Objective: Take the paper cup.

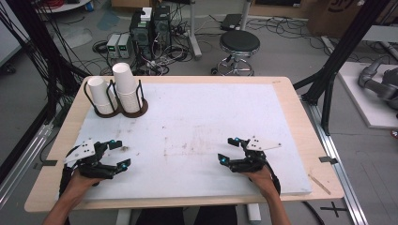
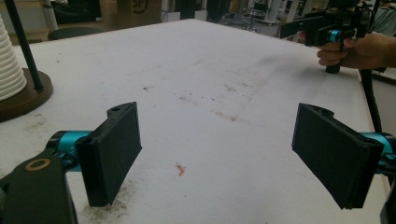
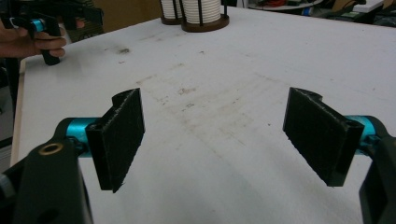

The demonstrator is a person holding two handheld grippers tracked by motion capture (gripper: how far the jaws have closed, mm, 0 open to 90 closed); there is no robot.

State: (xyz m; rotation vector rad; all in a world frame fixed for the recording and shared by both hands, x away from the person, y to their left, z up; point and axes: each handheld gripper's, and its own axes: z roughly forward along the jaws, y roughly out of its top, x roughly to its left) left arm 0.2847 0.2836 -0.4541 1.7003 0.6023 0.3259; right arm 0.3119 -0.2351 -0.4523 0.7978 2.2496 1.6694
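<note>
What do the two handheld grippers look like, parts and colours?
Both match. The left gripper and right gripper have black bodies, teal blocks behind the jaws, and a pale grey three-cornered plate on top. Each has two flat rectangular black pads with a rough texture. A brass-coloured ring sits on the frame. Black cables trail back along the wrists. The forearms are bare, with no sleeves.
</note>
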